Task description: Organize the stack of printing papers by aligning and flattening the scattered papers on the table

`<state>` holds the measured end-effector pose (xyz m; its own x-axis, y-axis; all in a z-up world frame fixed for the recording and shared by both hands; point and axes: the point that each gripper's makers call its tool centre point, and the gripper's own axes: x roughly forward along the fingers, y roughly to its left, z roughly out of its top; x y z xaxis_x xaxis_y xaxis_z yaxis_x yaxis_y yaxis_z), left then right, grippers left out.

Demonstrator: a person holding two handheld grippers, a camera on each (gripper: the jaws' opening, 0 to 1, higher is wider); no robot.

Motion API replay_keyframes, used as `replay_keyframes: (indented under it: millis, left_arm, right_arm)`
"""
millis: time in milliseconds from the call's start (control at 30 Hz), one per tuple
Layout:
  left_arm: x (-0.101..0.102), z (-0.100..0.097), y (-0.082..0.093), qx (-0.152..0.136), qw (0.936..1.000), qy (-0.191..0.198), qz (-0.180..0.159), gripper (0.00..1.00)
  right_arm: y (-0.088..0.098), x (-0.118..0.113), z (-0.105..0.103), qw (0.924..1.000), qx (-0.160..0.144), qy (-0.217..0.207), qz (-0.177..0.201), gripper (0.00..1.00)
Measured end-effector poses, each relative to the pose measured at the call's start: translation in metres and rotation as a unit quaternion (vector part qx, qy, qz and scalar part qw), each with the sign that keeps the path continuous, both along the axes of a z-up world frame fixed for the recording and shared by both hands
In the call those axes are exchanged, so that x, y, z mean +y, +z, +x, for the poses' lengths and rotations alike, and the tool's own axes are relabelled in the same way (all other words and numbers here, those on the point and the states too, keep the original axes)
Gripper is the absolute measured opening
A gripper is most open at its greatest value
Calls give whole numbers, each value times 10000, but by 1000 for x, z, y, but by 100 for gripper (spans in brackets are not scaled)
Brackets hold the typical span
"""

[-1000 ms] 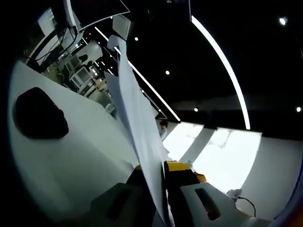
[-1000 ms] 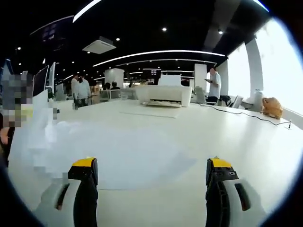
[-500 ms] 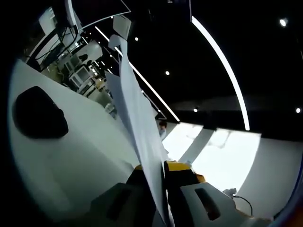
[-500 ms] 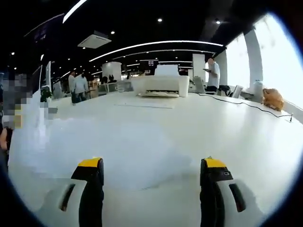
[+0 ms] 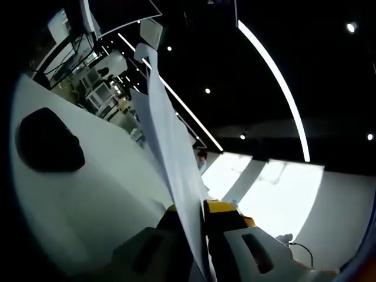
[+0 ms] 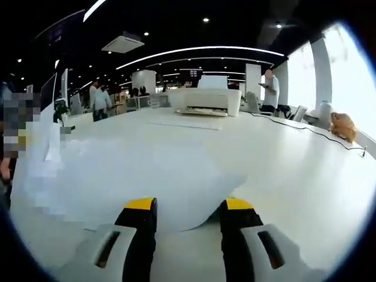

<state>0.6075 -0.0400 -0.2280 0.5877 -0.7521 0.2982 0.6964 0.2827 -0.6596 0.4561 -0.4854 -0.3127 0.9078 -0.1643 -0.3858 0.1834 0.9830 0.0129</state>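
While the left gripper [image 5: 197, 214] tilts upward, clamped on a paper sheet [image 5: 170, 141] lifted edge-on off the desk [image 5: 88, 194], the right gripper [image 6: 187, 212] lies low and level, jaws narrowed but apart around the near edge of the papers [image 6: 135, 176] lying on the desk.

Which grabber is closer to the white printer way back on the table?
Probably the right. The right gripper points across the table toward the printer, far ahead, its jaws closing around the paper edge. The left gripper clamps a raised sheet, apparently farther off.
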Motion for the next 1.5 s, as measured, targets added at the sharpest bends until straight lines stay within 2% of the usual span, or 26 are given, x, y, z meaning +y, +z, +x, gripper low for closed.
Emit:
replay_keyframes:
  millis: [433,567,700,1100,1300,1500]
  left_arm:
    - [0,1,0,3,10000,-6,-3,8]
    - [0,0,0,4,10000,-8,-3,8]
    - [0,0,0,4,10000,-10,-5,8]
    - [-1,-1,0,10,10000,-12,-2,8]
    - [0,-2,0,7,10000,-10,-17,8]
    - [0,-2,1,14,10000,-20,-22,8]
  right_arm:
    - [-1,-16,2,9999,-34,-157,7,16]
    - [-1,-20,0,9997,-22,-217,-50,5]
    - [1,-18,-1,9996,-68,-237,-131,0]
    - [15,-17,-7,9984,-474,-293,30,0]
    - [23,-5,-14,9973,-661,-298,69,0]
    - [25,3,-17,9968,-715,-328,125,0]
